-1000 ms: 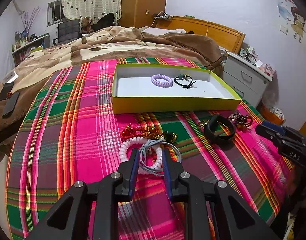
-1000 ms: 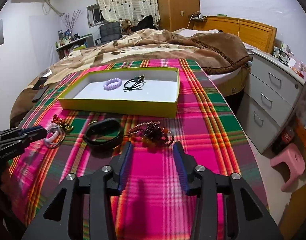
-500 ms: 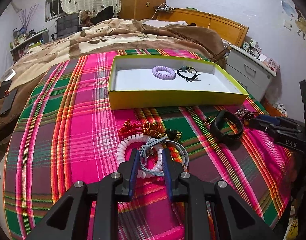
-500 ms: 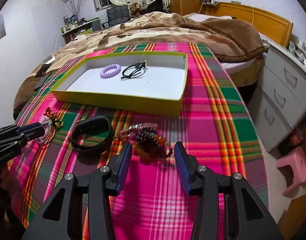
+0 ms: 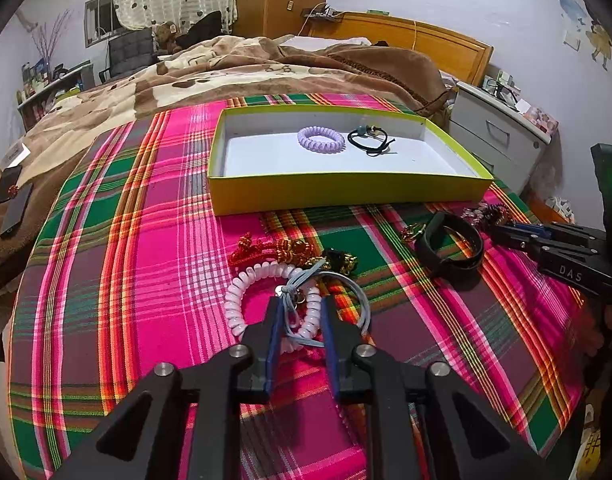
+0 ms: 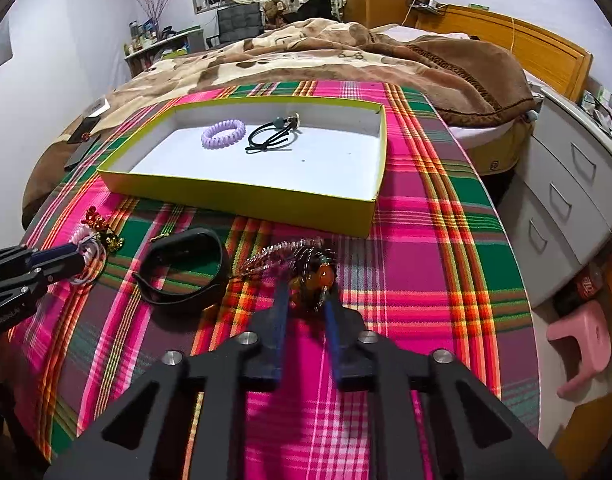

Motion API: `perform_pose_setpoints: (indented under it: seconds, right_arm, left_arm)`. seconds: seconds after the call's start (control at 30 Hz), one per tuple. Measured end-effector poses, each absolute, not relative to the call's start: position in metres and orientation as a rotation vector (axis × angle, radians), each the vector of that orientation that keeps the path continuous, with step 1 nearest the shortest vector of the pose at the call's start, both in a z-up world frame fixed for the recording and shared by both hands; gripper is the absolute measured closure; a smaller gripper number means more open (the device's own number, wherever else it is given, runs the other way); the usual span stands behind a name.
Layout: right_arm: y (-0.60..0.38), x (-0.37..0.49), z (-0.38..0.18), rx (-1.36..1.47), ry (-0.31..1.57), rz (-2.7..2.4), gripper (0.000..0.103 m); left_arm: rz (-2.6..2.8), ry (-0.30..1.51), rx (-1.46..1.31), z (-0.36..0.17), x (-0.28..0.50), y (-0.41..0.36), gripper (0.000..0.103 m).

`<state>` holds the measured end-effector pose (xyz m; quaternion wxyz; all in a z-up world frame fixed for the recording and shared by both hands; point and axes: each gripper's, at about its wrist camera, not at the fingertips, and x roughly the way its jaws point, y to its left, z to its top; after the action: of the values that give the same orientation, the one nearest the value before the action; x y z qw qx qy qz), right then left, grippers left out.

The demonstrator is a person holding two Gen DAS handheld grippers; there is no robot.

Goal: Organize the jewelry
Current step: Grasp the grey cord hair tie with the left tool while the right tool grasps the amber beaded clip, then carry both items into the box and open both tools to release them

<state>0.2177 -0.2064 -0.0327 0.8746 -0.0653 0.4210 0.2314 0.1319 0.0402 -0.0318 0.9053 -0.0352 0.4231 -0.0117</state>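
Both tongs have just been closing, the left tongs (image 5: 300, 312) around the grey hair tie (image 5: 326, 300), the right tongs (image 6: 304, 292) clamped on the beaded bracelet (image 6: 306, 268), with the yellow box (image 6: 242, 192) straight ahead.

Your left gripper (image 5: 301, 310) fills the lower centre of its view: matte black angular arms with triangular cutouts, four round silver screws, and two slim fingers faced with blue pads (image 5: 275, 334). Your right gripper (image 6: 305, 296) is built the same. At the right edge of the left view, its black body carries white "DAS" lettering.
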Motion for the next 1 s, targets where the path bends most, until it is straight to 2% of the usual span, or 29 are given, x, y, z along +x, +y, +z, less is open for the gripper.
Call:
perform_pose_setpoints:
  seconds: [0.2,0.27,0.3,1.0]
  right_arm:
    - [-0.210,0.207,-0.026,-0.111,0.846,0.477,0.094]
    - [-0.210,0.204,-0.026,-0.107,0.842,0.475,0.100]
    - [-0.211,0.202,-0.026,-0.106,0.839,0.471,0.100]
    - [-0.216,0.158,0.005,-0.039,0.756,0.484,0.100]
  left_arm:
    - [-0.024,0.860,-0.051,-0.029,0.126,0.036,0.100]
    - [-0.025,0.858,-0.055,-0.028,0.124,0.036,0.101]
    - [-0.027,0.858,-0.059,-0.027,0.123,0.036,0.102]
    - [-0.098,0.761,-0.086,0.005,0.098,0.028,0.102]
